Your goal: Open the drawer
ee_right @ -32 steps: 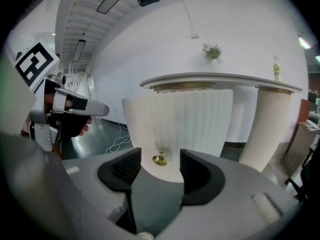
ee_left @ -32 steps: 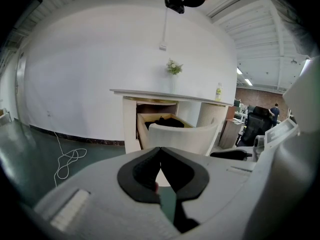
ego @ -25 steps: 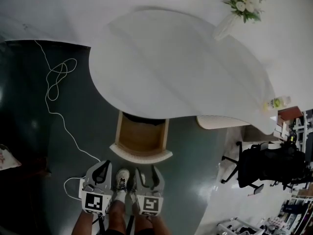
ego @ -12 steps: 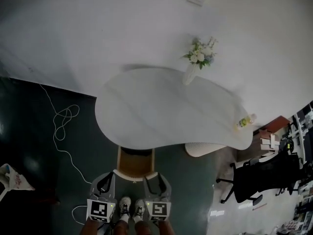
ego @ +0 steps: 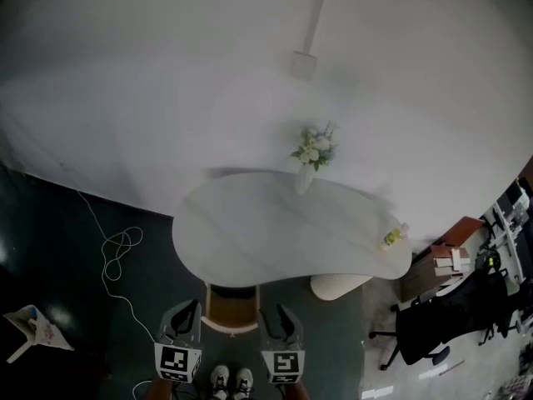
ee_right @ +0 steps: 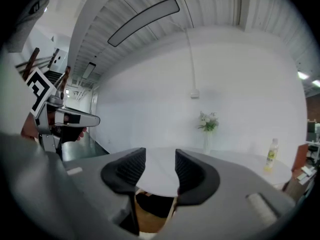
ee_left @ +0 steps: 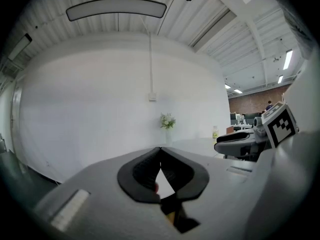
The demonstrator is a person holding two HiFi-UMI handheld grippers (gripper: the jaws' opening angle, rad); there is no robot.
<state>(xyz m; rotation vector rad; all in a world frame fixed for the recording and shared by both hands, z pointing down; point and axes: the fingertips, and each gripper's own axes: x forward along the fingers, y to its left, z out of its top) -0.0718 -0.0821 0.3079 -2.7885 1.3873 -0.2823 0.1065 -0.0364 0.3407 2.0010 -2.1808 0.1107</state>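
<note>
The shallow drawer with the pale wooden inside and white curved front (ego: pixel 232 308) already stands pulled out from under the white, rounded table (ego: pixel 266 223). To my eye the opening is done, and what is left is to come away from it cleanly. The drawer sits low, below and just ahead of both sets of fingertips and roughly between them, touched by neither. The left gripper (ee_left: pixel 160 150) has its dark ribbed fingers (ee_left: pixel 141 170) brought together at the tips with nothing in them. The right gripper (ee_right: pixel 160 155) has its fingers (ee_right: pixel 128 168) parted a fair way, though they have just been narrowing; only the table edge and the open drawer show through the gap. Both point about level toward the white wall, with the vase of white flowers (ego: pixel 310 155) and the small yellow-green bottle (ego: pixel 393 237) far beyond the fingertips on the table top. To finish well I would hold both pairs of fingers high and clear of the white front, since a knock from the front could push it back in. If it should come out further, I'd lower the parted right fingers to the front's rim, close on it squarely and pull straight back.
</note>
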